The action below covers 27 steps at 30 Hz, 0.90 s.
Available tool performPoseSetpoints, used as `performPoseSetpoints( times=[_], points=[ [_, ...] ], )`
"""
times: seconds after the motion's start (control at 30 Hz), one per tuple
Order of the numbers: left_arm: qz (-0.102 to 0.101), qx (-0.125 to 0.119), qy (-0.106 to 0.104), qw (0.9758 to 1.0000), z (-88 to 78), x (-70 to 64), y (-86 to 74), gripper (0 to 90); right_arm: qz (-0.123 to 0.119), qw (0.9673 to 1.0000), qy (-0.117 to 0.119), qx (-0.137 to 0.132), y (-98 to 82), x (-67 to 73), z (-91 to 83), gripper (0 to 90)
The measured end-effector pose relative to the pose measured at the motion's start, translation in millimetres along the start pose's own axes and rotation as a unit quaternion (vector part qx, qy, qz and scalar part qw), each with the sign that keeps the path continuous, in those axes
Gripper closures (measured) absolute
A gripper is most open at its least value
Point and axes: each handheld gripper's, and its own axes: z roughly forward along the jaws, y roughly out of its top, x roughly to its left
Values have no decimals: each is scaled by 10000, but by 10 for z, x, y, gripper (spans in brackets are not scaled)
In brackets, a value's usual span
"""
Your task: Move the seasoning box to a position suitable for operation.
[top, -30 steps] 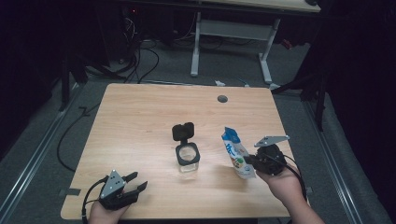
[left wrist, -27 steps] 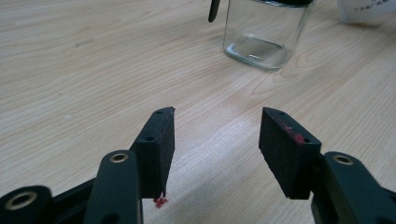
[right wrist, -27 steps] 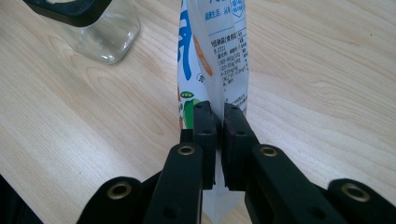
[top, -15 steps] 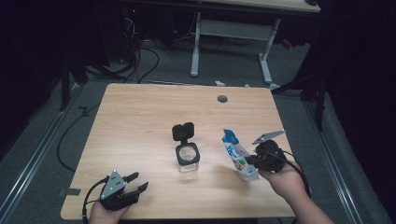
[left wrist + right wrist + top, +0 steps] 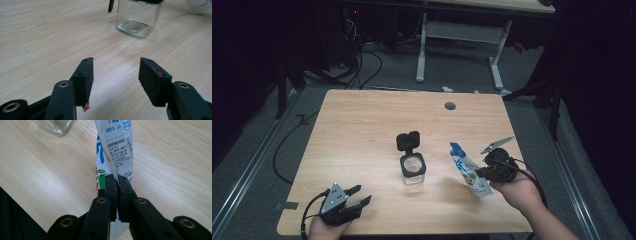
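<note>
The pouch (image 5: 469,171) is a white packet with blue and green print, and I see it at the lower right of the high view, lying on the wooden table (image 5: 362,130). My right gripper (image 5: 486,172) has just been closing, and its two black jaws are now pressed together on the thin end of the pouch. In the right gripper view the pouch (image 5: 116,150) runs up from the jaws to the top of the picture, with small print on its side.

A glass jar (image 5: 413,170) stands in the middle of the high view, just left of the pouch. Its black lid (image 5: 407,140) is flipped up and open.

My left gripper (image 5: 357,201) sits at the lower left of the high view, well apart from the jar. Its jaws are spread and nothing is between them. In the left gripper view the jar (image 5: 137,17) is at the top.
</note>
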Motion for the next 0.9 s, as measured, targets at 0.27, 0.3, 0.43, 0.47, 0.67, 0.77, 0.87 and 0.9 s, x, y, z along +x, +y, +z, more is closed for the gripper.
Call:
performPoseSetpoints(
  times=[0.27, 0.3, 0.43, 0.47, 0.67, 0.77, 0.87, 0.9],
  points=[
    [5, -13, -12, 10000, -1, 5, 2, 462, -111, 9996, -11, 252, 42, 7, -14, 889],
    [0, -12, -16, 10000, -1, 4, 1, 462, -100, 9996, -14, 278, 47, 10, -15, 890],
    [5, 1, -71, 10000, 4, -20, -5, 462, -152, 9991, 10, 394, 66, 16, -14, 892],
    [-14, -13, -91, 10000, 7, -26, -6, 462, -163, 9989, 5, 444, 76, 24, -17, 892],
    [54, -53, -235, 9997, 64, -133, -43, 427, -201, 9987, 25, 474, 112, 33, -13, 894],
    [90, -49, -358, 9993, 102, -229, -72, 422, -221, 9986, 37, 477, 129, 56, -7, 895],
    [78, 6, -454, 9989, 149, -304, -103, 410, -288, 9986, 57, 437, 145, 95, -10, 896],
    [51, -7, -485, 9988, 164, -331, -112, 406, -269, 9987, 71, 428, 150, 110, -15, 896]
  ],
)
